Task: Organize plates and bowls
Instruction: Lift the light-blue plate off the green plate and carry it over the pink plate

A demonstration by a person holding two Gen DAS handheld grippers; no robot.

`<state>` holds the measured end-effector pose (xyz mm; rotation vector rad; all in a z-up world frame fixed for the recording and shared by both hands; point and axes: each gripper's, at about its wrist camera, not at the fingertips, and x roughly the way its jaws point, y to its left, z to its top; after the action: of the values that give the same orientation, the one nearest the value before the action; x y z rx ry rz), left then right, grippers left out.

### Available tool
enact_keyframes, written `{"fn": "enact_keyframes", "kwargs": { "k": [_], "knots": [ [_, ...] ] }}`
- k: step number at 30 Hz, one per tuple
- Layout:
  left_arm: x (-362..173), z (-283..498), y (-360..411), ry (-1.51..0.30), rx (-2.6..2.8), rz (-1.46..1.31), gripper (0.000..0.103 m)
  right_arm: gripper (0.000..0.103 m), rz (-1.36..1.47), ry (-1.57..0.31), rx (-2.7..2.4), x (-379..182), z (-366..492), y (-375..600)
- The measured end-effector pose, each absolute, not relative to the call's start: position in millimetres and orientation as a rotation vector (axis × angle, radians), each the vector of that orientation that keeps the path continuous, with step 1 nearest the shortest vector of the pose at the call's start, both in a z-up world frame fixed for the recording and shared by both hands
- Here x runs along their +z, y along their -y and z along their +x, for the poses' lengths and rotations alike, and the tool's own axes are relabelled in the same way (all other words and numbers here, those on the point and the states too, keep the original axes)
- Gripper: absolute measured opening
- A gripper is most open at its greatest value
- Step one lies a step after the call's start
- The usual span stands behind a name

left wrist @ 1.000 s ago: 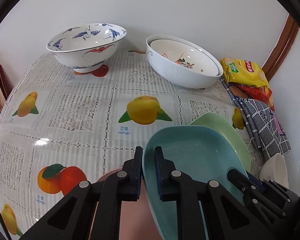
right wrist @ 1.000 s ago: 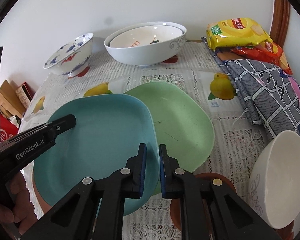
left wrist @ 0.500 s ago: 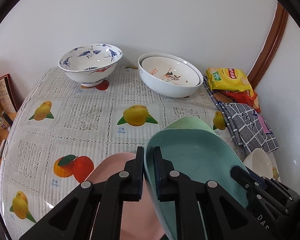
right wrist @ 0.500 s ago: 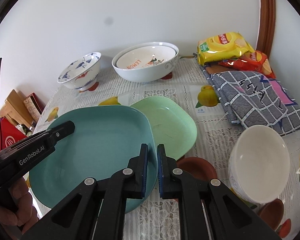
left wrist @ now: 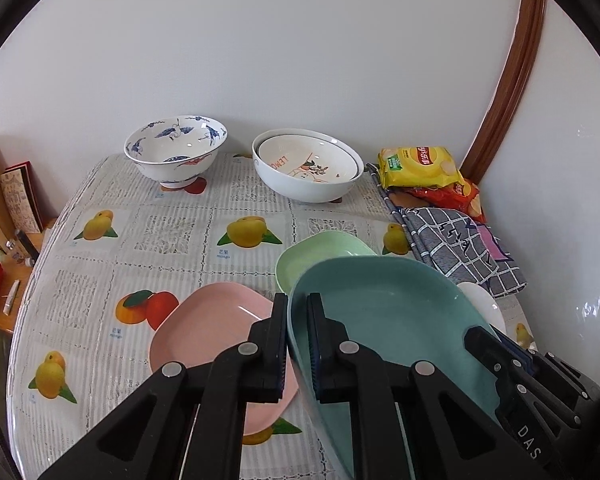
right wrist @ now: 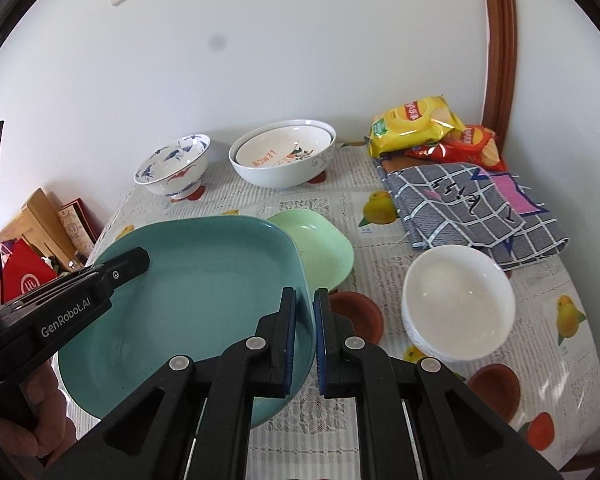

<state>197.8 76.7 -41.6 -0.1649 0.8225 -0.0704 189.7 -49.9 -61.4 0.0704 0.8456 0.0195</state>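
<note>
Slippage is the main risk here: the teal plate is carried clear of the table by thin pinches on two opposite edges, so if one side lets go or the two hands drift apart or twist, it could tip and drop onto the pink plate or green plate below. A careless descent might also clip the white bowl just beside it.

The left gripper has its jaws pinching the plate's left edge, seen edge-on between the pads. The right gripper has its jaws pinching the right edge the same way. Both point forward and somewhat downward over the table, level with each other, with the plate spanning between them and tilted slightly. In the right wrist view the person's left hand shows wrapped around its gripper's handle, low at the plate's far side.
</note>
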Motion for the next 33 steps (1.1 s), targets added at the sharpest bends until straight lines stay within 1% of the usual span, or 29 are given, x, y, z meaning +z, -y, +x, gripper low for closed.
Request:
{"fn": "enact_keyframes", "kwargs": {
  "k": [18, 33],
  "knots": [
    [-31.3, 169.7, -74.1, -0.798, -0.076, -0.185, 0.01, 0.009, 0.047, -0.814, 0.002, -45.1, 156.9, 48.1],
    [-52.0, 159.2, -105.3, -0.828, -0.032, -0.219, 0.01, 0.009, 0.03, -0.854, 0.04, -62.3, 156.5, 22.4]
  ]
}}
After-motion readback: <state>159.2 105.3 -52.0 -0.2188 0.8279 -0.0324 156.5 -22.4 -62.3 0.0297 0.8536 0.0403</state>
